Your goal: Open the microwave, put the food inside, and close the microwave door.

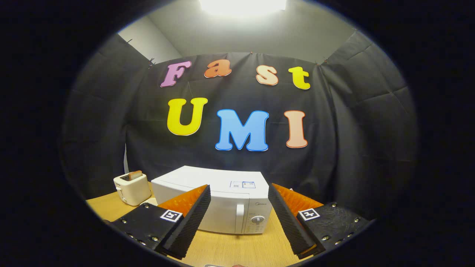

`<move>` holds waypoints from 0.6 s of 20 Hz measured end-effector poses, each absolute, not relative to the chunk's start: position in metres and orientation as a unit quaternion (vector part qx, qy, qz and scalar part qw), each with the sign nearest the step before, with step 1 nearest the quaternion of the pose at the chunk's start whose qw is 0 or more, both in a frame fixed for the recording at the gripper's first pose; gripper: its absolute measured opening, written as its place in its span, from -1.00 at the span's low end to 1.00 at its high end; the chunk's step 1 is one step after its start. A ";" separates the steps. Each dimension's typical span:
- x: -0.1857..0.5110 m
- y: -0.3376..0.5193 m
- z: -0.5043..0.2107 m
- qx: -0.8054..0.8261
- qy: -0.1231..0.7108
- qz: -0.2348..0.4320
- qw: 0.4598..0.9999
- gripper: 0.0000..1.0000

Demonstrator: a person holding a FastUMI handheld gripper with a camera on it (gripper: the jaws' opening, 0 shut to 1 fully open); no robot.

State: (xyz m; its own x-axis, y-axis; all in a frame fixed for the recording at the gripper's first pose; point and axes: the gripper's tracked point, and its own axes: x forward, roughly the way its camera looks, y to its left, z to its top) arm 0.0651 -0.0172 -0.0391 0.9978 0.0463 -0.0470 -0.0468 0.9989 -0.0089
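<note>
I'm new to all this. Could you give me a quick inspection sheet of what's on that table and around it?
Surface: wooden table, light grain.
Job's things: white microwave, door shut, handle and dial facing the gripper; food not identified.
Clutter: cream toaster left of the microwave, a slice sticking up from it.
Grippers: hand-held gripper, fingers spread open, holding nothing, microwave beyond them.
Cables: nothing seen.
Surroundings: black cloth wall behind; bright ceiling light above.

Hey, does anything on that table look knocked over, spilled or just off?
Nothing stands out. The microwave sits upright on the wooden table with its door shut, and the toaster beside it stands level with a slice in its slot. The gripper is open, holding nothing.
</note>
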 end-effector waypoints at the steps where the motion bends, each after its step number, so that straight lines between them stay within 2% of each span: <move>1: 0.071 -0.017 -0.043 -0.006 0.025 0.025 0.999 0.96; 12: 0.132 -0.015 -0.116 0.003 0.088 0.050 0.995 0.97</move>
